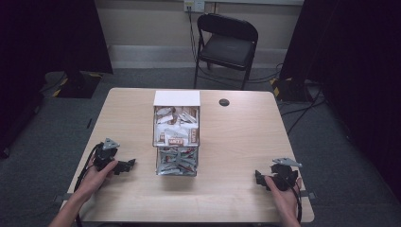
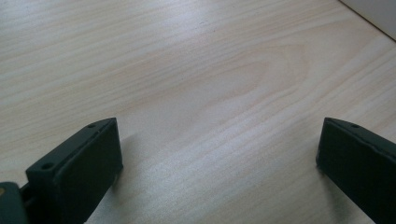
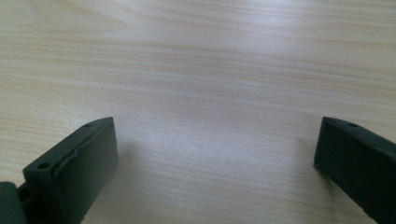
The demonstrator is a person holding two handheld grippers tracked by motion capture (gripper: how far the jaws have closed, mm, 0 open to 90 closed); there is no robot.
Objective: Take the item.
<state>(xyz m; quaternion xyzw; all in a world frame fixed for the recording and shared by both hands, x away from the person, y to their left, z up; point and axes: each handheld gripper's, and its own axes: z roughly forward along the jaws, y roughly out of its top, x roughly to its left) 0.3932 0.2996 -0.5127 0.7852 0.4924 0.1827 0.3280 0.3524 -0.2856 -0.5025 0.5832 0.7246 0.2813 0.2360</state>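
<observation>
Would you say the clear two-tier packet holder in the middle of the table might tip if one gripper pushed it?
The clear holder stands tall on a narrow base, so a high push may tip it. Its packets lie loose and could spill.

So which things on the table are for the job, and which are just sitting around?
For the job:
- clear box of packets
- left gripper, fingers open
- right gripper, fingers open

Just lying about:
- black folding chair behind the table
- small dark round thing on the table
</observation>
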